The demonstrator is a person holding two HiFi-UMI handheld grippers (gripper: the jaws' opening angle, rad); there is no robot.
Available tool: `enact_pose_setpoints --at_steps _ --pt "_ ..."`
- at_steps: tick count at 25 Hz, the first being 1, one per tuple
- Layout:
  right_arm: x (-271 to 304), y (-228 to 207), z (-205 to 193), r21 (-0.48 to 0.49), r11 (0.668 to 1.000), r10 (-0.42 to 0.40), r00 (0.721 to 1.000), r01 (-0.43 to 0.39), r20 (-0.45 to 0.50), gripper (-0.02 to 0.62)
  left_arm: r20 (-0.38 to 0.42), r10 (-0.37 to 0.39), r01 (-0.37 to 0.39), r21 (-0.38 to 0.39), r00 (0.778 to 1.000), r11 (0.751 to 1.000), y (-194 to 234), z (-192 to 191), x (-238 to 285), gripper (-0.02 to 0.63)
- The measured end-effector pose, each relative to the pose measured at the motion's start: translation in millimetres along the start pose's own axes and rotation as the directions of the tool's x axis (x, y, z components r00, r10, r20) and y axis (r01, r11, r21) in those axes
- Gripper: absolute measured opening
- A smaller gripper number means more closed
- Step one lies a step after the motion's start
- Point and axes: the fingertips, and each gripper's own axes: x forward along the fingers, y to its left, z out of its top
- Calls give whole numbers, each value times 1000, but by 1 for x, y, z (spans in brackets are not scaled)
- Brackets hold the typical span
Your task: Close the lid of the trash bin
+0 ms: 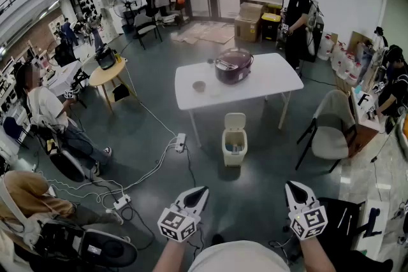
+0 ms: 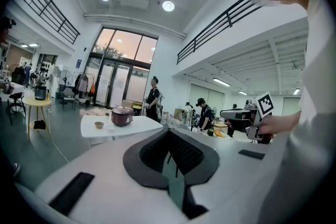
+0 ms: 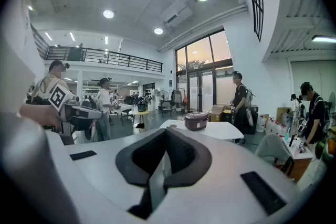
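A small white trash bin stands on the floor in front of the white table, with its lid tipped up and open. Both grippers are held low and close to my body, well short of the bin. The left gripper is shut with nothing in it, its pads meeting at the tip. The right gripper is also shut and empty. Neither gripper view shows the bin; each one's own body blocks the floor.
A maroon rice cooker and a small bowl sit on the table. A grey chair stands right of the bin. A power strip and cables lie on the floor to its left. People stand and sit around the room.
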Motion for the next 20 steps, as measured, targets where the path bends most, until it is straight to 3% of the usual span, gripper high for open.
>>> enact_pose_setpoints --at_steps 20 --pt "7 5 0 5 1000 -21 1000 21 -22 12 -2 -3 3 -19 1000 1000 3 1 -1 12"
